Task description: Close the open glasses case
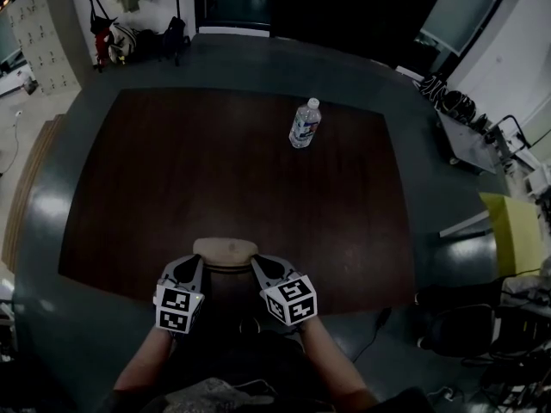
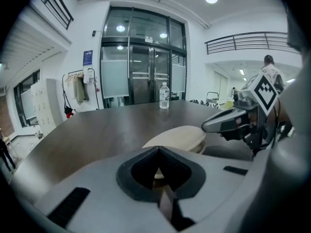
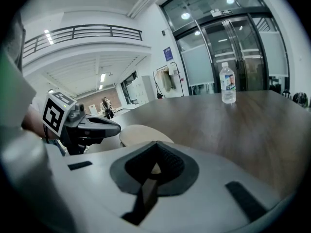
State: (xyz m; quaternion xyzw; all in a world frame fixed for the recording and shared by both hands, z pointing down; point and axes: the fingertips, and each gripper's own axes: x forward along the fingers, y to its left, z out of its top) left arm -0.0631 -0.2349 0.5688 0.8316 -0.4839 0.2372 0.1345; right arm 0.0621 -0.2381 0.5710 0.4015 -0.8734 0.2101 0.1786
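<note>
Both sets of jaws are closed tip to tip as far as we can see, with no gap and nothing pinched in them. Looking along the left gripper (image 2: 158, 169), we only get a peek of the beige glasses case (image 2: 179, 137) through the dark notch, lying just past the tips. It's the same deal from the right gripper (image 3: 154, 165): jaws together, empty, case right ahead.

Looking down in the head view, the left gripper (image 1: 196, 263) is at the left end of the case (image 1: 225, 249) and the right gripper (image 1: 258, 265) is at the right end, so the case sits between the two. We honestly can't tell if either one is touching it or just beside it. The case lies at the near edge of the dark wooden table (image 1: 215, 170), right in front of us. Its rounded beige lid looks lowered over the bottom half, but we can't make out whether it's snapped fully shut.

Farther out, a water bottle (image 1: 304, 124) stands upright toward the far side of the table, well apart from the case and a bit right of it. Past the table there are tall glass doors (image 2: 141, 67).
</note>
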